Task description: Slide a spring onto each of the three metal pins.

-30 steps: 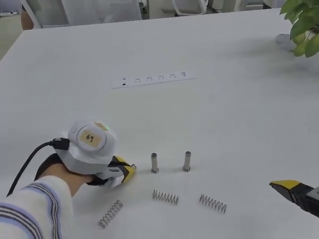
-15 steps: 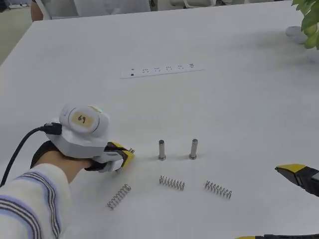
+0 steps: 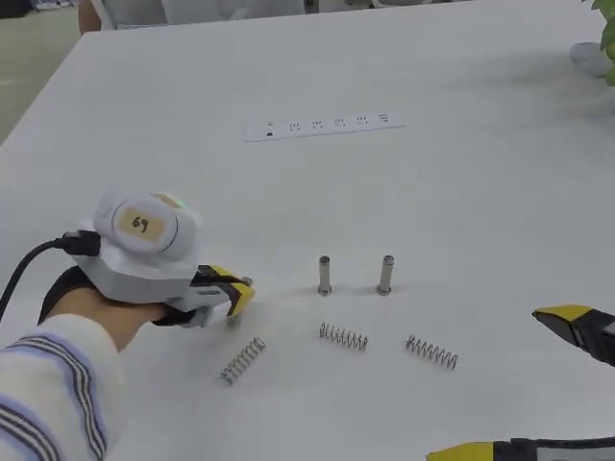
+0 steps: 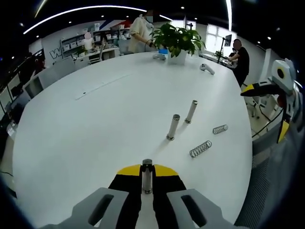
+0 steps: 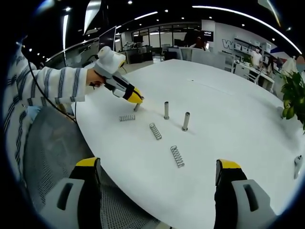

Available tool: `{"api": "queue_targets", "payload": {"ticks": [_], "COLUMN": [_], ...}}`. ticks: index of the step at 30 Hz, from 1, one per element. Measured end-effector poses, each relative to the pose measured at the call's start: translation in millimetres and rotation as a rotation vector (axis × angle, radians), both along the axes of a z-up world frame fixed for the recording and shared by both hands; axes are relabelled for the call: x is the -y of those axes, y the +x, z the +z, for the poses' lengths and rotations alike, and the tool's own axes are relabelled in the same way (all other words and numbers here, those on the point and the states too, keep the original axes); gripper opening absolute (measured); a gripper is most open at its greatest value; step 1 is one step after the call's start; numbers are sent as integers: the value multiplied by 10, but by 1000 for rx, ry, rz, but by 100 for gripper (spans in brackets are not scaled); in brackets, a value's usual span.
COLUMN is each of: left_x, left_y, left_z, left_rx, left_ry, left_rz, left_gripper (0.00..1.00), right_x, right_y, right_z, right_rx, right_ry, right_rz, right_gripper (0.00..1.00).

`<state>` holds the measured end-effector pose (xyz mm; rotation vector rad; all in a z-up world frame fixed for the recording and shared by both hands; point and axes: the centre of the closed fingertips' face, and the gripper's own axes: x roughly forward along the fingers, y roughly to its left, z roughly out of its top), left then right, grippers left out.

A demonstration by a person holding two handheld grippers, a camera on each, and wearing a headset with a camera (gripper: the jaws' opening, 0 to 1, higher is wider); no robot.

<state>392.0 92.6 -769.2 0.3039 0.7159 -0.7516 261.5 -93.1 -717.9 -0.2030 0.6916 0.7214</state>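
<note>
Toppling is your risk: your left gripper (image 3: 238, 291) pinches the leftmost pin (image 4: 147, 175), a crooked release would tip it, and your spread right gripper (image 5: 158, 164) hangs well apart.

Head view from above, gripper views low, opposed, sharing the pins (image 3: 325, 275)

Two upright pins (image 3: 325, 275) stand close; springs (image 3: 343, 336) lie near; open tabletop (image 3: 432, 192) beyond.
</note>
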Motion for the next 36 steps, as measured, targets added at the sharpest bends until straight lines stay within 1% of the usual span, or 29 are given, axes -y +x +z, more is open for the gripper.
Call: {"api": "queue_targets", "payload": {"ticks": [3,5,6,9,12,14,20,26,28,31,33,36], "left_x": [24,52,65,91,120,147,188,230,244,249,254,256], "left_y": [-12,-2,1,17,36,48,102,116,116,110,109,112], "left_z": [43,74,79,84,89,97,115,93,83,62,57,47], "left_rx": [10,22,22,32,34,28,36,30,19,19,17,18], "left_ry": [-5,-19,-24,-20,-28,-50,-58,-45,-57,-45,-45,-31], "left_rz": [-3,-4,-2,-6,-5,5,14,1,4,-6,-4,-9], "left_gripper": [0,0,0,0,0,0,0,0,0,0,0,0], "right_x": [2,2,0,-6,-11,-17,-20,-16,-19,-23,-30,-38], "right_y": [-8,-11,-15,-29,-39,-50,-52,-45,-45,-42,-46,-60], "right_z": [1,2,-4,-19,-25,-34,-44,-51,-50,-47,-50,-59], "right_rx": [0,1,0,-5,-9,-14,-17,-19,-19,-17,-22,-26], "right_ry": [2,3,3,1,0,1,5,6,8,13,18,13], "right_rz": [-1,-2,0,5,7,12,9,6,8,6,7,15], "right_gripper": [100,100,100,100,100,100,100,100,100,100,100,99]}}
